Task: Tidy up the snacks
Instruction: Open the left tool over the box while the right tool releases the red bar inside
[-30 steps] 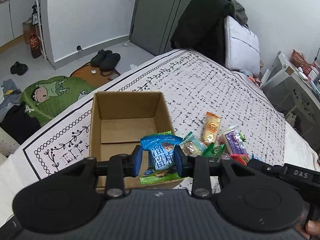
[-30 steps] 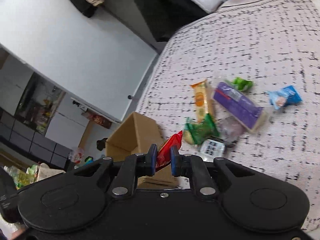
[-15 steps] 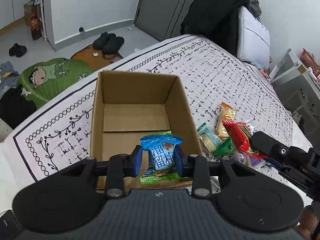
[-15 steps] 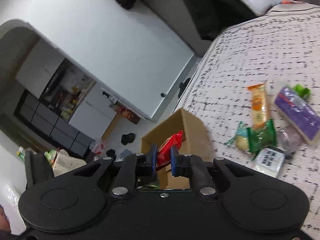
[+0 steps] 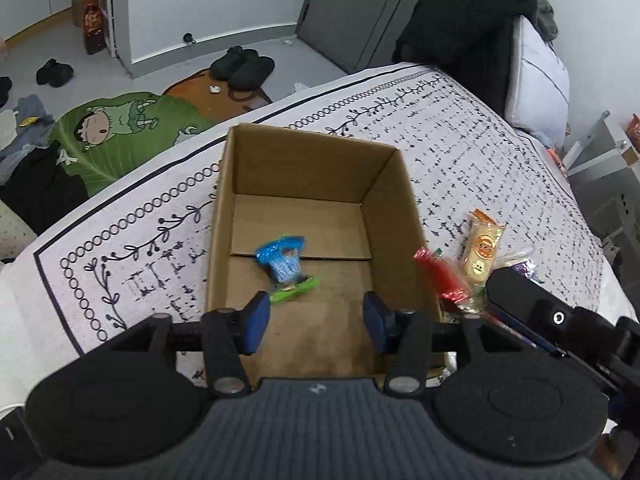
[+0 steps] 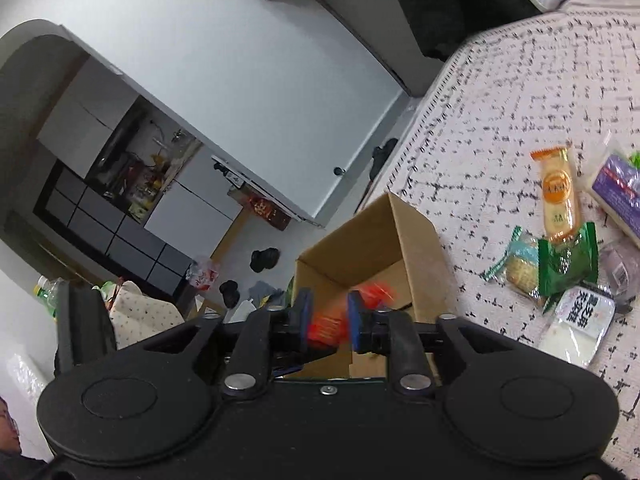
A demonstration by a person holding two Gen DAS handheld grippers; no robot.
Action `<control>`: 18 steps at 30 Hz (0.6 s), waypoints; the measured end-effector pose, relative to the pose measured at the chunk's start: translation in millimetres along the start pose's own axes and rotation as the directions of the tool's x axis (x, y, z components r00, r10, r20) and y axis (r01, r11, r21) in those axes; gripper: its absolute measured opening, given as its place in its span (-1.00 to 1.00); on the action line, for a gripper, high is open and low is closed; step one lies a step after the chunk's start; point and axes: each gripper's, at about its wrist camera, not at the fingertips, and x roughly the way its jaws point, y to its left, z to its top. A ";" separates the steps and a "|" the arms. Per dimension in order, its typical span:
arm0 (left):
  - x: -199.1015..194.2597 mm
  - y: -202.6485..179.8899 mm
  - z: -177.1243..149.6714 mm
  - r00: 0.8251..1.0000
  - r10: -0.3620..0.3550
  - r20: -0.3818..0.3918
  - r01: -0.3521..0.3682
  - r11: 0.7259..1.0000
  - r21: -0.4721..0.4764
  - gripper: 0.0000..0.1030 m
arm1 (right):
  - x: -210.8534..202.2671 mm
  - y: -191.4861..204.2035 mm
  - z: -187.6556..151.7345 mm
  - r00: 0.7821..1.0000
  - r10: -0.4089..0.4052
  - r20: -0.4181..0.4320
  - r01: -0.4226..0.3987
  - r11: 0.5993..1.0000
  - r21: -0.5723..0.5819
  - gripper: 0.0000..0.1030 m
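The task is judged barely begun: 1 blue packet (image 5: 285, 261) is seen inside the cardboard box (image 5: 390, 188), blurred. The left gripper (image 5: 316, 318) is spread wide and empty above it. The red packet (image 6: 332, 322) is pinched by the right gripper (image 6: 329, 322) at the box's 3 o'clock rim. About 6 snacks (image 6: 557, 196) are left on the bedspread (image 6: 500, 92).

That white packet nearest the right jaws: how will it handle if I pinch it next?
The white packet looks like glossy film, so probably slippery. It lies flat and pillow-like, likely light and floppy. It touches the green packet, which may shift.
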 end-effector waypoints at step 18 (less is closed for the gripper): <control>-30.4 -29.9 -10.3 0.996 0.076 0.050 -0.079 0.995 0.054 0.67 | -48.2 -3.7 9.9 0.975 -0.178 0.134 0.183 0.983 -0.022 0.68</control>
